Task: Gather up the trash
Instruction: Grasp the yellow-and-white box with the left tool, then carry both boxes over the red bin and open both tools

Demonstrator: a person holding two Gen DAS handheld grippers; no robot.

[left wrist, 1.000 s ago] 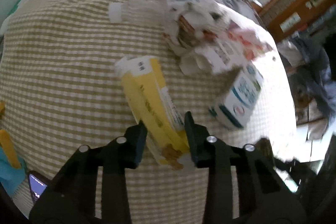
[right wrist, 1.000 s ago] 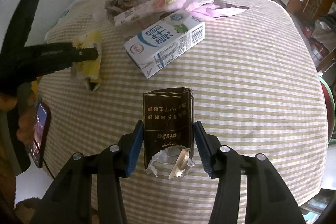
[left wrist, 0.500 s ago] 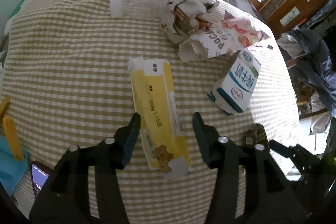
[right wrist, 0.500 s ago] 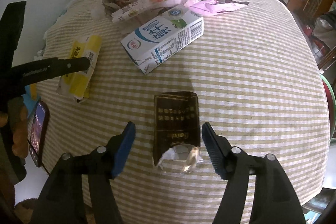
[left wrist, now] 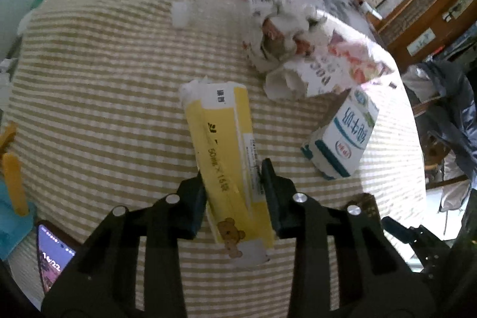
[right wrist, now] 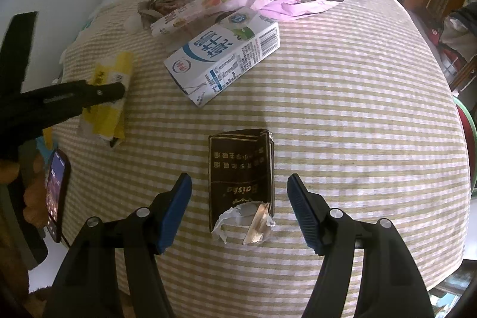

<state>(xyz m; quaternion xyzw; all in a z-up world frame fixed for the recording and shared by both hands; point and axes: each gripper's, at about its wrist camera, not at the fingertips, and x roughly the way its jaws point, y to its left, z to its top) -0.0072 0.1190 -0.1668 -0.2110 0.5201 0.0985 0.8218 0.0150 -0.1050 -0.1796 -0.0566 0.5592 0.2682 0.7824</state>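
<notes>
A long yellow box [left wrist: 220,133] with a bear print lies on the checked tablecloth [left wrist: 89,109]. My left gripper [left wrist: 234,184] is closing, and both black fingers press against the box's sides near its close end. In the right wrist view that gripper [right wrist: 116,90] shows from the side, over the yellow box [right wrist: 110,115]. A dark cigarette pack [right wrist: 241,166] with a torn foil end lies flat on the cloth. My right gripper [right wrist: 240,178] stands open around it, blue pads well clear of both sides.
A white and blue milk carton [right wrist: 223,55] lies between the two grippers. Behind it sits a heap of wrappers [left wrist: 298,49], a pink bag [right wrist: 277,5] and a clear bottle [left wrist: 182,11]. A lit phone [right wrist: 56,192] lies at the left table edge.
The left jaws let go of the yellow box, spread, then closed on it again. The right jaws opened off the dark pack, which now lies flat on the cloth.
</notes>
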